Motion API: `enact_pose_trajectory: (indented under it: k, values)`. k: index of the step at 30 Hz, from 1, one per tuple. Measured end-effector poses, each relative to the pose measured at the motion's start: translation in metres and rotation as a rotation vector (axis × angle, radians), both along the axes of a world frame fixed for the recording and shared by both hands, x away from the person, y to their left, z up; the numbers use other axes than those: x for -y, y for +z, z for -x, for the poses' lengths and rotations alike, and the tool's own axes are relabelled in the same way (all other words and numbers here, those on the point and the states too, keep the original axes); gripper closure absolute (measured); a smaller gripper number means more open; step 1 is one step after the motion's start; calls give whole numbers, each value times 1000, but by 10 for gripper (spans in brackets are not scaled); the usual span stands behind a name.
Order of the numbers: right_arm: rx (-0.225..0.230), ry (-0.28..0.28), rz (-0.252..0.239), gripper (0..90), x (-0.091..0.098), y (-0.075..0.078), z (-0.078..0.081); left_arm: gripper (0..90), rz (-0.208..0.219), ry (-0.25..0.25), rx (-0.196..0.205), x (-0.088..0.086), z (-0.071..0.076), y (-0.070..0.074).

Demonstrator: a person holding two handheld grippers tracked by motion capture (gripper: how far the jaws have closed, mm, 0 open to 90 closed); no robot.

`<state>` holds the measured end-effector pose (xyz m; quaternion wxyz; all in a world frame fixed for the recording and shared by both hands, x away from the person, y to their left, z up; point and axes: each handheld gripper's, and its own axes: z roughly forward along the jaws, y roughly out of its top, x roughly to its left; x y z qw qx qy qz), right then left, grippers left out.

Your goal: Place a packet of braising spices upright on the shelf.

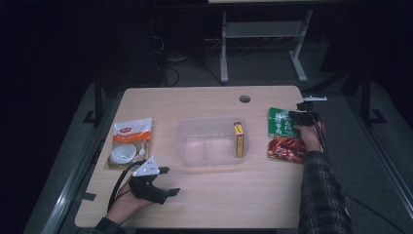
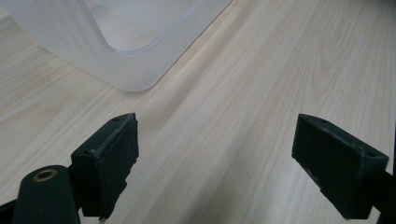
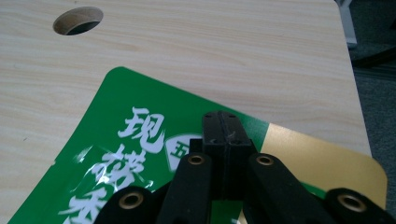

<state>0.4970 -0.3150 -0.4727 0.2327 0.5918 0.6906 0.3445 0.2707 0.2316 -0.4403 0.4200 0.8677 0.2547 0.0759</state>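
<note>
A clear plastic bin point(image 1: 210, 141) sits mid-surface on the pale wooden surface point(image 1: 209, 200), with one yellow box point(image 1: 238, 139) already standing against its 3 o'clock wall. At 3 o'clock from the bin lies the flat green-and-red foil food pouch point(image 1: 285, 134), not yet packed. The right hand-held gripper point(image 1: 303, 117) hovers over the pouch's far end, jaws pressed together with nothing between them, so a grasp looks yet to come. At 9 o'clock lies a white-and-orange packet point(image 1: 130, 142), also unpacked. The left hand-held gripper point(image 1: 168, 181) rests at 7 o'clock, jaws wide apart and empty.
</note>
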Motion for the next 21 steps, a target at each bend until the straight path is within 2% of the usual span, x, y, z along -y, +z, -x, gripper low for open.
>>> enact_pose_trajectory:
  k: [1, 2, 5, 8, 14, 17, 18, 21]
  values:
    - [0, 0, 0, 900, 0, 0, 0, 142, 0, 0, 0, 0, 0, 0]
    - [0, 4, 24, 900, -2, 2, -4, 142, -3, -1, 1, 0, 0, 0]
    - [4, 4, 30, 900, -3, 2, -6, 143, 1, 1, 0, 0, -1, 0]
    - [-19, -11, 5, 900, 2, -5, -8, 143, 0, 3, -2, 0, -1, -1]
    - [-21, -9, -3, 900, 7, -7, -9, 146, -3, -6, -4, 3, -1, -2]
    - [-47, -3, -8, 900, 7, -6, -13, 146, -9, -8, -7, 3, -1, -3]
    - [-66, 13, 18, 900, 3, -4, -16, 146, -8, -6, -10, 4, -1, -4]
    - [-80, 11, 17, 900, 0, -2, -19, 146, -11, -4, -13, 4, -1, -4]
